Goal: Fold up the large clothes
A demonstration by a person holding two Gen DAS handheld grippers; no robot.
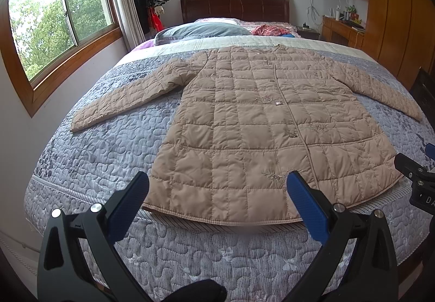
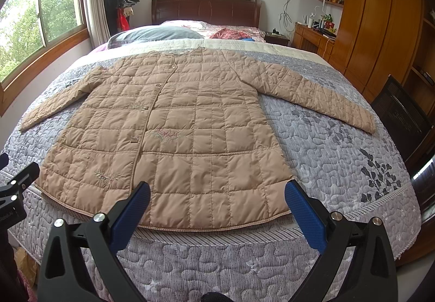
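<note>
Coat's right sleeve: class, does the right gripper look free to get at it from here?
Probably yes: the right gripper is open over the hem, and nothing lies on the quilt between it and the right sleeve.

The bed (image 1: pixel 81 144) is viewed from its foot by both wrist cameras, side by side, facing the headboard (image 2: pixel 206 10); the spread coat (image 1: pixel 258 122) is shared.

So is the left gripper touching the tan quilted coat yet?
Cannot tell. In the left wrist view the open left gripper has its fingertips overlapping the coat near the hem, but no view shows contact or a gap plainly.
</note>
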